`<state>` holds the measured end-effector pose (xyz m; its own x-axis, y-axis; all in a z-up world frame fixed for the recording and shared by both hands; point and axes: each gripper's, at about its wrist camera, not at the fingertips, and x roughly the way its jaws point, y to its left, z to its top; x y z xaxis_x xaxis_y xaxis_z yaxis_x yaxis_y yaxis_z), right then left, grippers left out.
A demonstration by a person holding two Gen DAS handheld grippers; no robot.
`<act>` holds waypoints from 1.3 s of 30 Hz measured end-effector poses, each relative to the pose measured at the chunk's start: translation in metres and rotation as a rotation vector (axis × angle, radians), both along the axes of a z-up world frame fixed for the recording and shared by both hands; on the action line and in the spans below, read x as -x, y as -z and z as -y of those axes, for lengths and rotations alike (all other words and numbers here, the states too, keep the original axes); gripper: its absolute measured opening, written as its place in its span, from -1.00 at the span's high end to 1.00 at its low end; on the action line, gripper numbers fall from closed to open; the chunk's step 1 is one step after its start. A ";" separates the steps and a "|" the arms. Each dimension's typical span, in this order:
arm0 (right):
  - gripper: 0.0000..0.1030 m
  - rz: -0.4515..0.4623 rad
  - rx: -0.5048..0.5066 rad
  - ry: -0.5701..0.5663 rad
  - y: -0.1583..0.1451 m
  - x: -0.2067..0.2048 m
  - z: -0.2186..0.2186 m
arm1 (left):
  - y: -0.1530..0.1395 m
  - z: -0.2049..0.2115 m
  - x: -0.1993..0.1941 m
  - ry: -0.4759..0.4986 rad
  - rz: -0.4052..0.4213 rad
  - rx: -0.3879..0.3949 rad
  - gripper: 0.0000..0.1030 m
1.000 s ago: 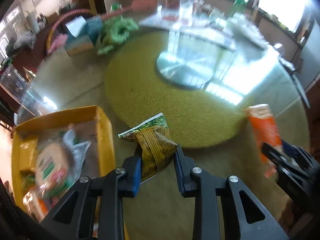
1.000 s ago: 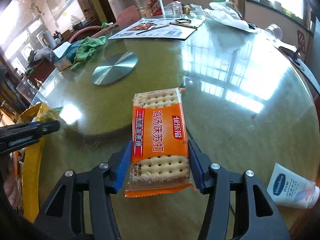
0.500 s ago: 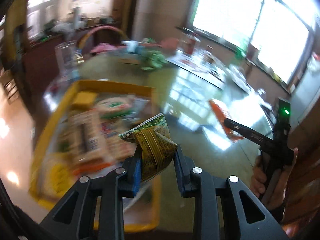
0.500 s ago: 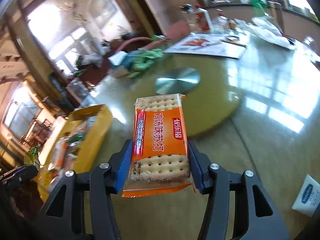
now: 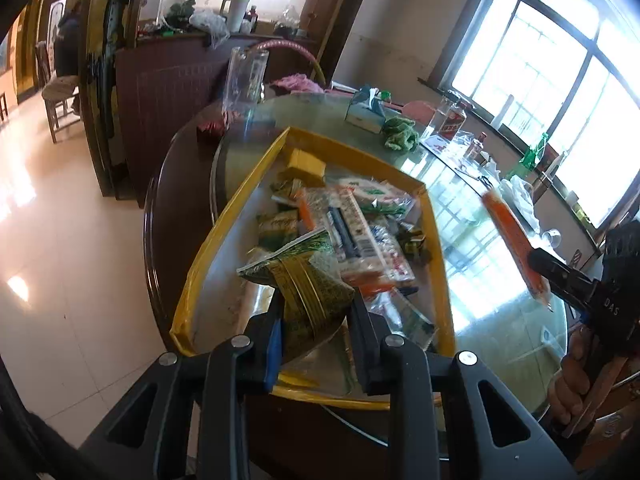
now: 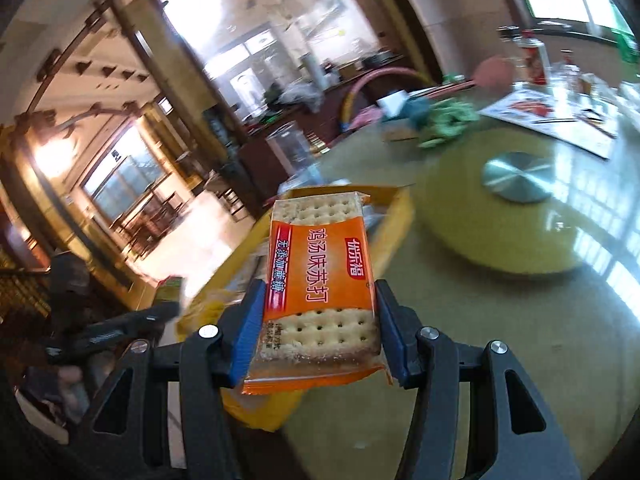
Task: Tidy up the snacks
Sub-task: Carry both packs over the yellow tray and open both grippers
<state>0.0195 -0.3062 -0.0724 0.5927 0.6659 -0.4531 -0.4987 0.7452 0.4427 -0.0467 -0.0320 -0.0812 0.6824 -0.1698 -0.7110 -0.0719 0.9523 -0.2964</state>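
Both packets have been lifted off the desk [image 5: 500, 248]: the left hand-held gripper [image 5: 314, 320] now pinches the green snack packet [image 5: 304, 280] above the yellow tray [image 5: 436, 240], while the right hand-held gripper [image 6: 316, 328] pinches the orange cracker pack [image 6: 320, 280] nearby, ready for dropping in.

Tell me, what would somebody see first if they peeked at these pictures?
Probably the bright orange cracker packet, pinched between the right gripper and held up above the table. Next, the green and yellow snack pouch clamped in the left gripper, hanging over the yellow tray on the round glass table. That tray is already piled with snack packets.
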 end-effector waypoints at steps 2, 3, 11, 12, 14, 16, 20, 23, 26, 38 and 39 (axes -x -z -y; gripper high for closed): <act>-0.07 -0.019 0.063 -0.013 0.002 -0.004 -0.033 | 0.006 -0.007 0.005 0.002 -0.005 0.012 0.46; -0.07 -0.034 0.092 -0.011 0.004 -0.007 -0.047 | 0.008 -0.010 0.005 0.008 -0.014 0.019 0.46; -0.07 -0.081 0.333 0.085 0.023 -0.024 -0.119 | 0.019 -0.023 -0.002 0.045 -0.043 0.049 0.45; -0.07 -0.081 0.341 0.095 0.024 -0.025 -0.118 | 0.020 -0.023 -0.004 0.049 -0.044 0.044 0.45; -0.07 -0.090 0.359 0.119 0.028 -0.030 -0.122 | 0.023 -0.022 -0.009 0.058 -0.050 0.030 0.45; -0.07 -0.100 0.367 0.120 0.031 -0.032 -0.125 | 0.024 -0.021 -0.011 0.066 -0.050 0.035 0.45; -0.10 -0.121 0.384 0.126 0.035 -0.035 -0.130 | 0.023 -0.017 -0.009 0.073 -0.041 0.005 0.41; -0.30 -0.118 0.386 0.125 0.037 -0.032 -0.133 | 0.022 -0.020 -0.012 0.057 -0.030 0.046 0.39; -0.45 -0.091 0.360 0.133 0.030 -0.023 -0.128 | 0.018 -0.016 -0.012 0.087 -0.022 0.056 0.03; -0.70 -0.023 0.270 0.119 0.015 0.024 -0.109 | 0.000 0.010 0.044 -0.104 0.096 -0.253 -0.55; -0.70 -0.053 0.250 0.096 0.016 0.026 -0.108 | -0.002 0.012 0.049 -0.133 0.101 -0.284 -0.55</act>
<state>-0.0066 -0.1979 -0.0888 0.6188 0.4712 -0.6286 -0.4010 0.8775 0.2631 -0.0953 -0.0440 -0.0794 0.7545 0.1210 -0.6451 -0.1849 0.9822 -0.0319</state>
